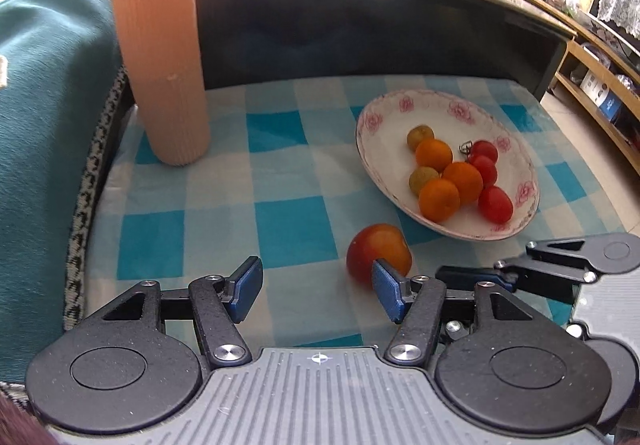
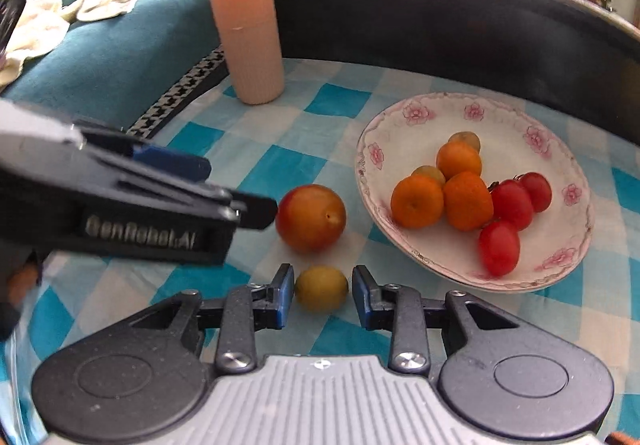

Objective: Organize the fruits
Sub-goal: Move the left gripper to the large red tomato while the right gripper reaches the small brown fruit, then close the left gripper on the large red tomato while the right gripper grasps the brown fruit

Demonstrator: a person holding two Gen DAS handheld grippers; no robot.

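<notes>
right claw (image 2: 322, 295) flanks a smooth round yellow fruit (image 2: 321, 287), perhaps untouched.

We see bright daylight flooding in from the far top, washing out that edge in glare — straight lines bow at the fisheye rims, and the left gripper (image 2: 240, 211) blurs up close.

Ribbed peach cylinder (image 1: 160, 57) upright at checked cloth's (image 1: 192, 201) far left corner; teal blanket (image 1: 48, 93) beyond left edge; white rag (image 2: 106, 3) on blanket.
</notes>
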